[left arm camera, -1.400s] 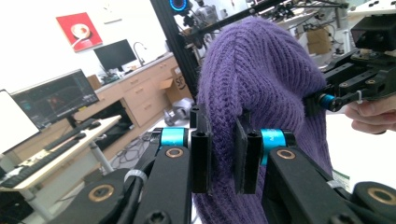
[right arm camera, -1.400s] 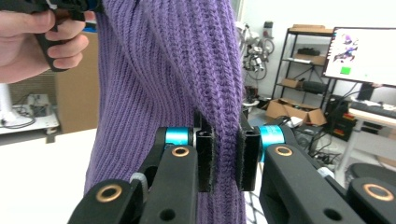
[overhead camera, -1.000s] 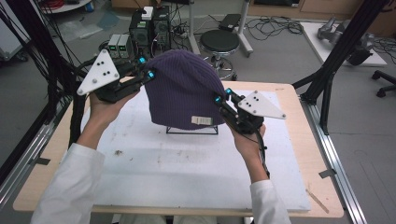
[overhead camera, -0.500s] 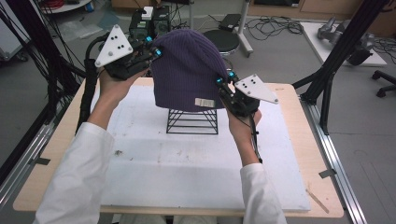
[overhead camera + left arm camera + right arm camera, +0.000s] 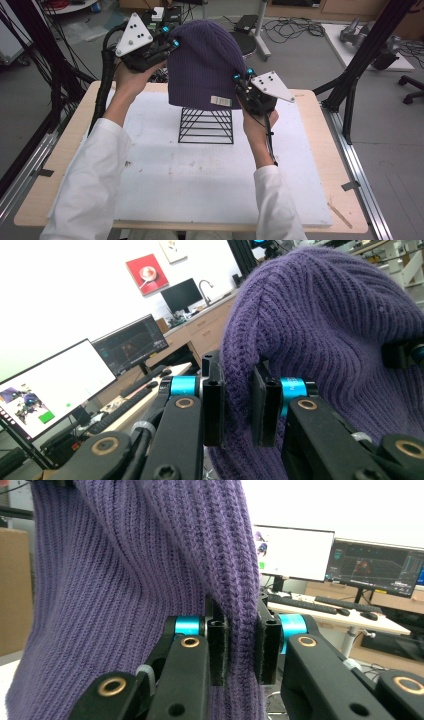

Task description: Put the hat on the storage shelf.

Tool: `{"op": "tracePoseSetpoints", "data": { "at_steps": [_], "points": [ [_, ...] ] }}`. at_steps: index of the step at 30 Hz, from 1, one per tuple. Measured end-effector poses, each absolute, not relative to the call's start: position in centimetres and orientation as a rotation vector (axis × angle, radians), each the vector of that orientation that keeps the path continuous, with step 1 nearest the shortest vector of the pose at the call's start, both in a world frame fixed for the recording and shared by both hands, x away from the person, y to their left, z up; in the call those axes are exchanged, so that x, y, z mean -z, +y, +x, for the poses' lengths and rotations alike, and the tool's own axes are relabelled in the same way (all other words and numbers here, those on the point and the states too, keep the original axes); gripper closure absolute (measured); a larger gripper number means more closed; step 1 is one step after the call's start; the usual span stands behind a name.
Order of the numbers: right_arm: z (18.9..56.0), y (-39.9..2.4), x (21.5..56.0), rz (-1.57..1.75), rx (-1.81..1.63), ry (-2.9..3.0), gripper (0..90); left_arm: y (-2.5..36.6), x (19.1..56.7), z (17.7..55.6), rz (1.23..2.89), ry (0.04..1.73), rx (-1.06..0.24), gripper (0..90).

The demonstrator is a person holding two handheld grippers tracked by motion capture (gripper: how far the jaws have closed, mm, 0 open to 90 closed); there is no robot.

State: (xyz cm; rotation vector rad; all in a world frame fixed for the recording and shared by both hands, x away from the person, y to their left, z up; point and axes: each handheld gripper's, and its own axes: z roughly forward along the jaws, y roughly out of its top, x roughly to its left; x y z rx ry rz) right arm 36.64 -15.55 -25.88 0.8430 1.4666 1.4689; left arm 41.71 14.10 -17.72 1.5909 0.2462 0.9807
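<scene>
desk point(image 5: 300, 200): wooden, white mat | purple ribbed knit beanie point(image 5: 205, 65): held above black wire rack point(image 5: 206, 125) near far edge (hem overlapping rack's top) | left gripper point(image 5: 172, 45): pinching beanie's side | right gripper point(image 5: 241, 80): clamped on opposite side

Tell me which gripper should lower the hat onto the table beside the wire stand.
Probably right: the right gripper pinches the hat near its lower edge, closer to the table; the left gripper grips higher.

The purple beanie point(image 5: 205, 62) hides the top of the black wire stand point(image 5: 206, 126) beneath it. In both gripper views the knit runs past the frame edges; its small label point(image 5: 221, 101) seems unreadable.
</scene>
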Motion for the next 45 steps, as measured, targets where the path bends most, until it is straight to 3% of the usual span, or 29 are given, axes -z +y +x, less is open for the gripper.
{"op": "tracePoseSetpoints", "data": {
  "at_steps": [25,34,45],
  "points": [
    [38.7,-14.9,25.9,0.867,-1.386,1.482,79.6,14.1,18.7,43.1,1.599,0.258,-1.048,75.9],
    [39.8,-13.6,26.9,0.898,-1.268,1.482,79.7,13.6,20.1,43.9,1.652,0.273,-1.176,76.2],
    [41.0,-13.3,26.8,0.908,-1.212,1.452,79.6,13.7,21.0,44.9,1.623,0.261,-1.223,76.2]
  ]
}}
